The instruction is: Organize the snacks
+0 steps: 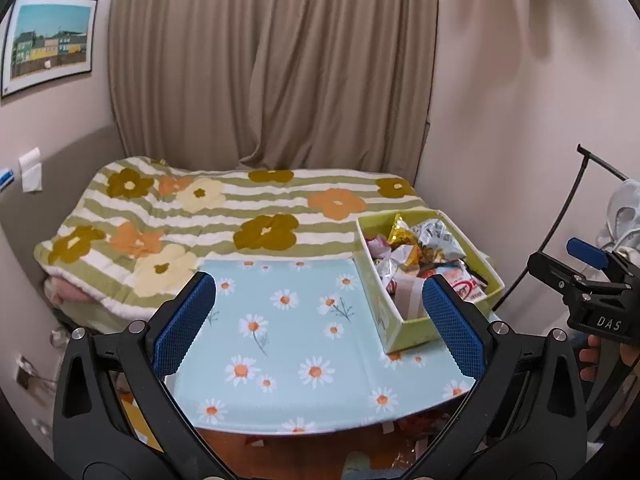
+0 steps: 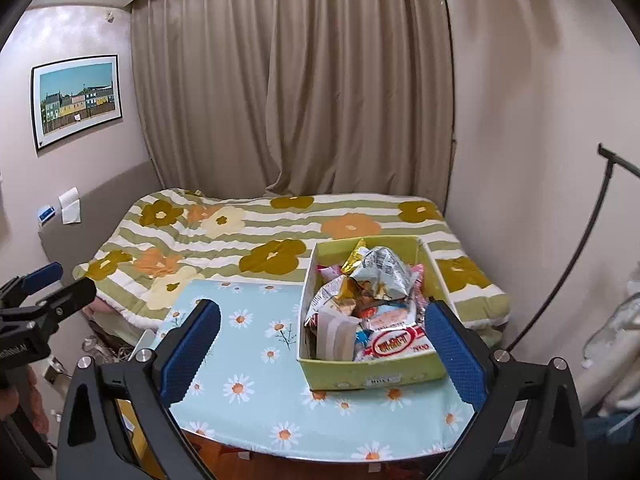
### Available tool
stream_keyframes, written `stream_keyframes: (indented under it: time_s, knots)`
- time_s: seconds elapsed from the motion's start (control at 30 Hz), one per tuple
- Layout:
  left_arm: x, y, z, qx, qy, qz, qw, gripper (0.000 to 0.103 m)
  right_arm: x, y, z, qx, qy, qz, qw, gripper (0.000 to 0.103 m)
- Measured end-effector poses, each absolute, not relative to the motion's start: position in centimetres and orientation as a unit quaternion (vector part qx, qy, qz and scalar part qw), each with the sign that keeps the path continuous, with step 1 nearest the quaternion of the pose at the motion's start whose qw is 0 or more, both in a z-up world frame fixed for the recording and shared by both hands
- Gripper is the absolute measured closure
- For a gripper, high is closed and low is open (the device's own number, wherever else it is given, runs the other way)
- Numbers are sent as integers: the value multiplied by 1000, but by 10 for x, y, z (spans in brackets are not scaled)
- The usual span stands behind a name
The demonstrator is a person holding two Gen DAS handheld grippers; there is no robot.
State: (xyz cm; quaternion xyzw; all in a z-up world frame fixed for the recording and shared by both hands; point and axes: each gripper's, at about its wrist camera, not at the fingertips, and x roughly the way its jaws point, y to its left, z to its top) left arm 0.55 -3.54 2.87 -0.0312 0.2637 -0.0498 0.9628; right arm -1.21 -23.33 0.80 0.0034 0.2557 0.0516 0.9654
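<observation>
A yellow-green box (image 1: 408, 330) (image 2: 372, 376) stands on the right side of a daisy-print table (image 1: 288, 340) (image 2: 256, 360). It is piled with snack packets (image 1: 416, 252) (image 2: 372, 280), among them a red-and-white pack (image 2: 396, 342), silver foil bags and a gold wrapper. My left gripper (image 1: 320, 320) is open and empty, held above the table's near edge, left of the box. My right gripper (image 2: 324, 344) is open and empty, its right finger beside the box's right front corner. The right gripper also shows at the right edge of the left wrist view (image 1: 592, 292).
A bed with a flowered green-striped quilt (image 1: 224, 216) (image 2: 256, 236) lies behind the table against beige curtains (image 2: 292, 92). A black curved stand (image 2: 568, 272) rises at the right wall. Wrappers lie on the wooden floor (image 1: 360, 452) under the table's near edge.
</observation>
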Motion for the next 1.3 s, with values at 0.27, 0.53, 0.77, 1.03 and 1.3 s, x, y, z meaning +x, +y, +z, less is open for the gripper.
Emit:
stream_keyframes:
  time_s: [0.27, 0.53, 0.77, 1.03, 1.3]
  knots:
    - [-26, -26, 26, -29, 255, -44, 966, 0, -35, -222, 9, 5, 240, 45, 970, 1]
    - [-34, -27, 27, -24, 252, -44, 967, 0, -43, -222, 9, 10, 237, 42, 971, 1]
    - [-36, -28, 27, -22, 250, -41, 967, 0, -42, -225, 8, 11, 237, 43, 970, 1]
    - [-37, -29, 27, -22, 251, -40, 967, 0, -41, -226, 6, 13, 238, 42, 970, 1]
    - [-33, -29, 27, -23, 254, -40, 966, 0, -39, -230, 2, 16, 244, 42, 969, 1]
